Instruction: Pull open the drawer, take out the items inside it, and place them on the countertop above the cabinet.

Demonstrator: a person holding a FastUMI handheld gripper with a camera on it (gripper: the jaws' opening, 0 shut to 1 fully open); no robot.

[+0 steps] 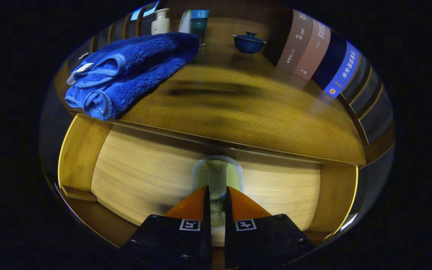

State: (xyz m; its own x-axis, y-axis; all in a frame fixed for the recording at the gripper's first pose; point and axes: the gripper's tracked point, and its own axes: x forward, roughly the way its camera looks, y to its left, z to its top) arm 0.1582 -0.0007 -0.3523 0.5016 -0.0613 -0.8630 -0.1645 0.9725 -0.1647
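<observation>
The drawer [79, 153] stands pulled open below the wooden countertop [261, 120], and its pale wooden floor shows. A clear glass [218, 170] stands in the drawer near the countertop's front edge, seen from above. My gripper [216, 190] is down in the drawer, and its two fingers are closed tight on the near wall of the glass. A folded blue towel [133, 71] lies on the left part of the countertop.
At the back of the countertop stand a white pump bottle [160, 21], a teal cup [199, 22] and a blue lidded bowl [249, 42]. Several books [315, 48] lean at the right. The countertop's front edge overhangs the back of the drawer.
</observation>
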